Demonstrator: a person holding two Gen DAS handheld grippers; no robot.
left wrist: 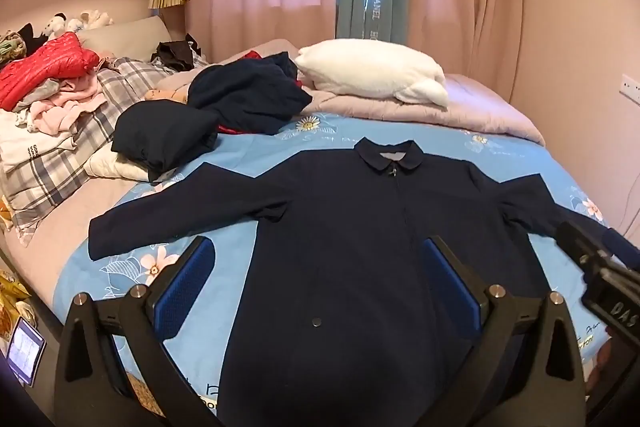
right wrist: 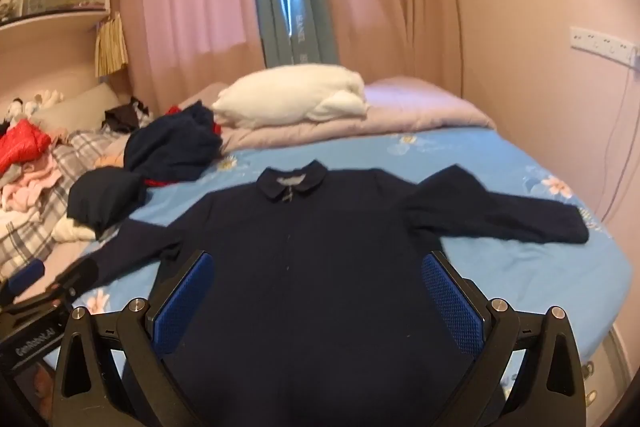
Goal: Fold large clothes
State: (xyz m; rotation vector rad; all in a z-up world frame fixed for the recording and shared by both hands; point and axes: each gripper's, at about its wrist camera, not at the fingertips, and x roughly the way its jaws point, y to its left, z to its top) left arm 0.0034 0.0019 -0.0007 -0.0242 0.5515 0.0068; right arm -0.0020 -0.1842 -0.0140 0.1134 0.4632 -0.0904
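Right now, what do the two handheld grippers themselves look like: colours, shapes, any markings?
Both match. The left gripper and right gripper have black angular frames with triangular cut-outs and silver round bolt heads. Their fingers carry flat, blue, dimpled pads. White lettering marks each black body where it shows in the other's view, partly readable only. No cables or sleeves are visible.

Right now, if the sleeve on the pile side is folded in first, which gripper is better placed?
Left, probably. The left gripper hangs open near that sleeve of the jacket. The right gripper, also open, is nearer the other sleeve and would have to cross over.
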